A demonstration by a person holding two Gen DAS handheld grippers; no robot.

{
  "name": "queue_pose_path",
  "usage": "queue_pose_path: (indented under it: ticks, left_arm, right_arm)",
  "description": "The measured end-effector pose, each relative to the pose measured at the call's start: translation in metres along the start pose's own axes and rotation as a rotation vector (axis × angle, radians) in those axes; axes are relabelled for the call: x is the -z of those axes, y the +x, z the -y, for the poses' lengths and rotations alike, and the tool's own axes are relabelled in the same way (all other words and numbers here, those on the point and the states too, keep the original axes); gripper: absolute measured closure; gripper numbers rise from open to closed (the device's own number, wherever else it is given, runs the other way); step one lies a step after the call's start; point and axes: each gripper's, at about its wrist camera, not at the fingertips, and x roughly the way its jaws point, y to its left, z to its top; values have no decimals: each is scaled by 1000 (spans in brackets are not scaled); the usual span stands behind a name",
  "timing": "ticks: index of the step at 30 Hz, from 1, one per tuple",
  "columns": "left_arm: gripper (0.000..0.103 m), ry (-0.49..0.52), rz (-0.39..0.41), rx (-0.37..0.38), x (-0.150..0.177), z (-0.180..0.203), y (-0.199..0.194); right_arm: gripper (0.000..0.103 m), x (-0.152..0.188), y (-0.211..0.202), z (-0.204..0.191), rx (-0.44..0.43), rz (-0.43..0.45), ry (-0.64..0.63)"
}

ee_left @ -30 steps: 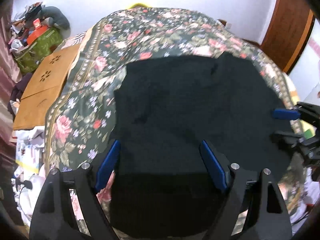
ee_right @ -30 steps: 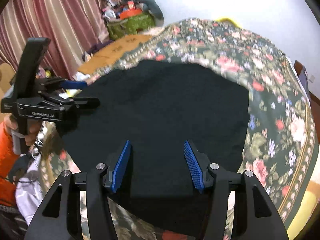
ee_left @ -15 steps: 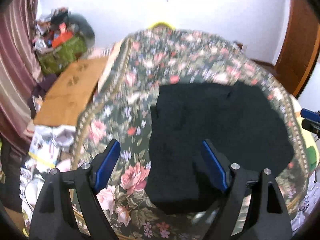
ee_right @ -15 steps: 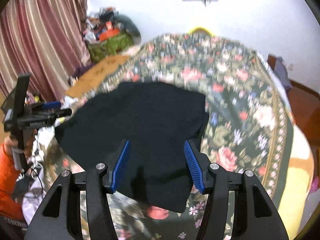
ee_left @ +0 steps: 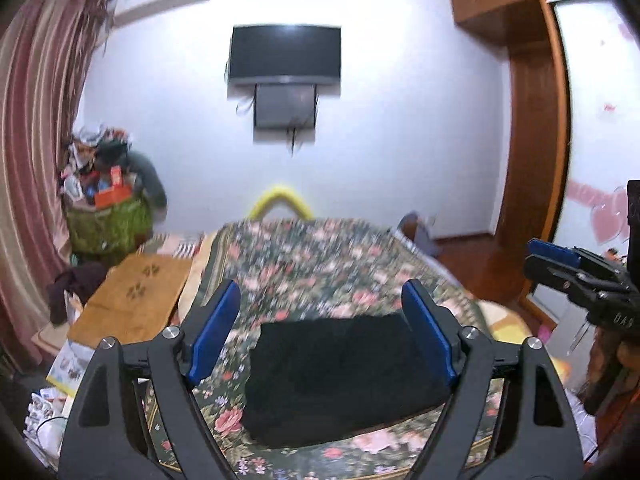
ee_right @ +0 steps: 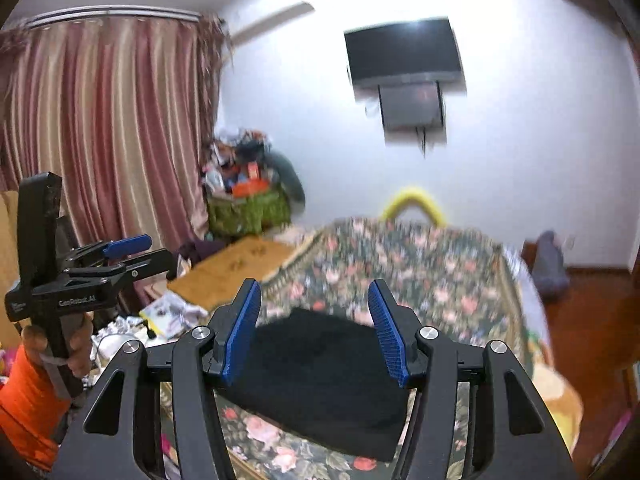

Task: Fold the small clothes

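Black garment (ee_left: 344,376) lies folded flat near front edge of bed (ee_left: 320,264). Left gripper (ee_left: 326,336) and right gripper (ee_right: 316,332): fingers spread, empty, raised clear. Likely soft, light, limp; pinch through all layers at a corner or folded edge.

Two black hand-held grippers — left hand-held gripper (ee_left: 322,332), right hand-held gripper (ee_right: 316,330). Blue ribbed pads (ee_right: 387,338), silver screws (ee_right: 427,333) at finger pivots. White lettering on left body. Bare-skinned hand (ee_right: 76,354), orange sleeve (ee_right: 30,404).
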Motion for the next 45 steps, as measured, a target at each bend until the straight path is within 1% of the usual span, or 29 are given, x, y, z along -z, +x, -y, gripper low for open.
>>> queue_pose_path:
  ticks: [1,2,3,4,5,6,7,8,10,12,13,16,24,45]
  left_arm:
    - [20,4,22,0,-1,3,-9]
    - [20,6,42,0,-1,6,-18]
    - [20,6,54,0,-1,8,-23]
    - [20,6,70,-1,0,10,-29]
    - [20,5,80,1,2,12,-34]
    - [17,3,87,5,3,12,-38]
    - [11,-1,93,2,4,14,-41]
    - [10,-2,96,-1,5,15,-43]
    - [8,-9,104,-6,8,15,-47]
    - [6,-8,99,-8,10,17,-49]
    - [5,-6,96,-10,11,18,-49]
    - [2,-1,100,-15,14,21,-49]
    - [0,2,96,-7,18,28,-53]
    - [0,-13,84,-21,22,24,-47]
  right_arm:
    - [46,-1,-6,-5,5,19,-11]
    - [38,-1,-15,-12,14,46,-22]
    - [34,-1,-20,-16,21,64,-29]
    - [32,0,-26,-21,30,82,-37]
    - [28,1,-28,-23,35,89,-40]
    - [23,3,-30,-26,40,92,-40]
    - [20,4,-31,-27,43,94,-37]
    - [16,6,-30,-27,47,95,-31]
    - [12,9,-29,-27,50,91,-22]
    - [2,12,-28,-26,58,85,-11]
    - [0,13,-29,-25,64,85,-5]
    - [0,15,-28,-23,77,77,8]
    - [0,16,-36,-24,85,73,14]
    - [0,18,-34,-24,90,55,17]
